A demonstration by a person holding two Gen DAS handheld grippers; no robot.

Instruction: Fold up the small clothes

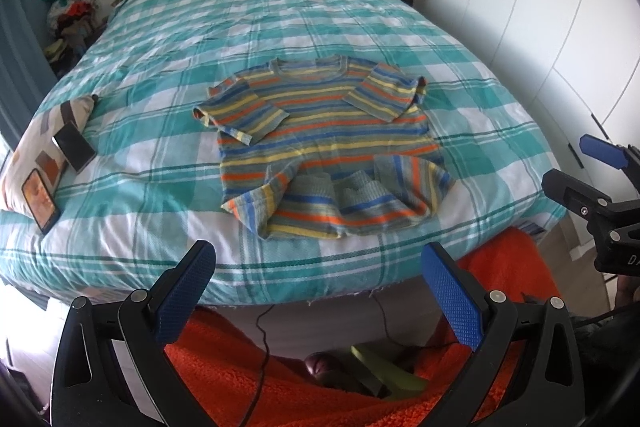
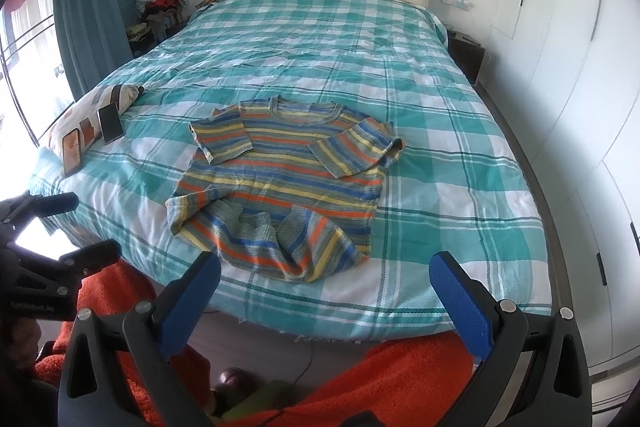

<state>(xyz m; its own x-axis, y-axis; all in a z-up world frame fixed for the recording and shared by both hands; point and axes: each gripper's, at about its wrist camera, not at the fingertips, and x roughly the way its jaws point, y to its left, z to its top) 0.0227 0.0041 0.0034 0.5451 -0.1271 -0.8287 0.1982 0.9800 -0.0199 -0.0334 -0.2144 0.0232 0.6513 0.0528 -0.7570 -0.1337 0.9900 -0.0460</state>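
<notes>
Both the left gripper [image 1: 318, 291] and right gripper [image 2: 324, 301] hang with jaws spread empty, the striped sweater [image 1: 320, 147] just ahead on the bed [image 1: 460, 131], soft, limp knit best pinched at its rumpled hem corners.

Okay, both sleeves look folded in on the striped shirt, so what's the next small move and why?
Probably bring both open grippers, left and right, down to the striped shirt's rumpled bottom hem and pull it flat. Both sleeves already lie across the chest, but the hem is bunched and partly turned up near the bed edge, and neither gripper touches it.
</notes>
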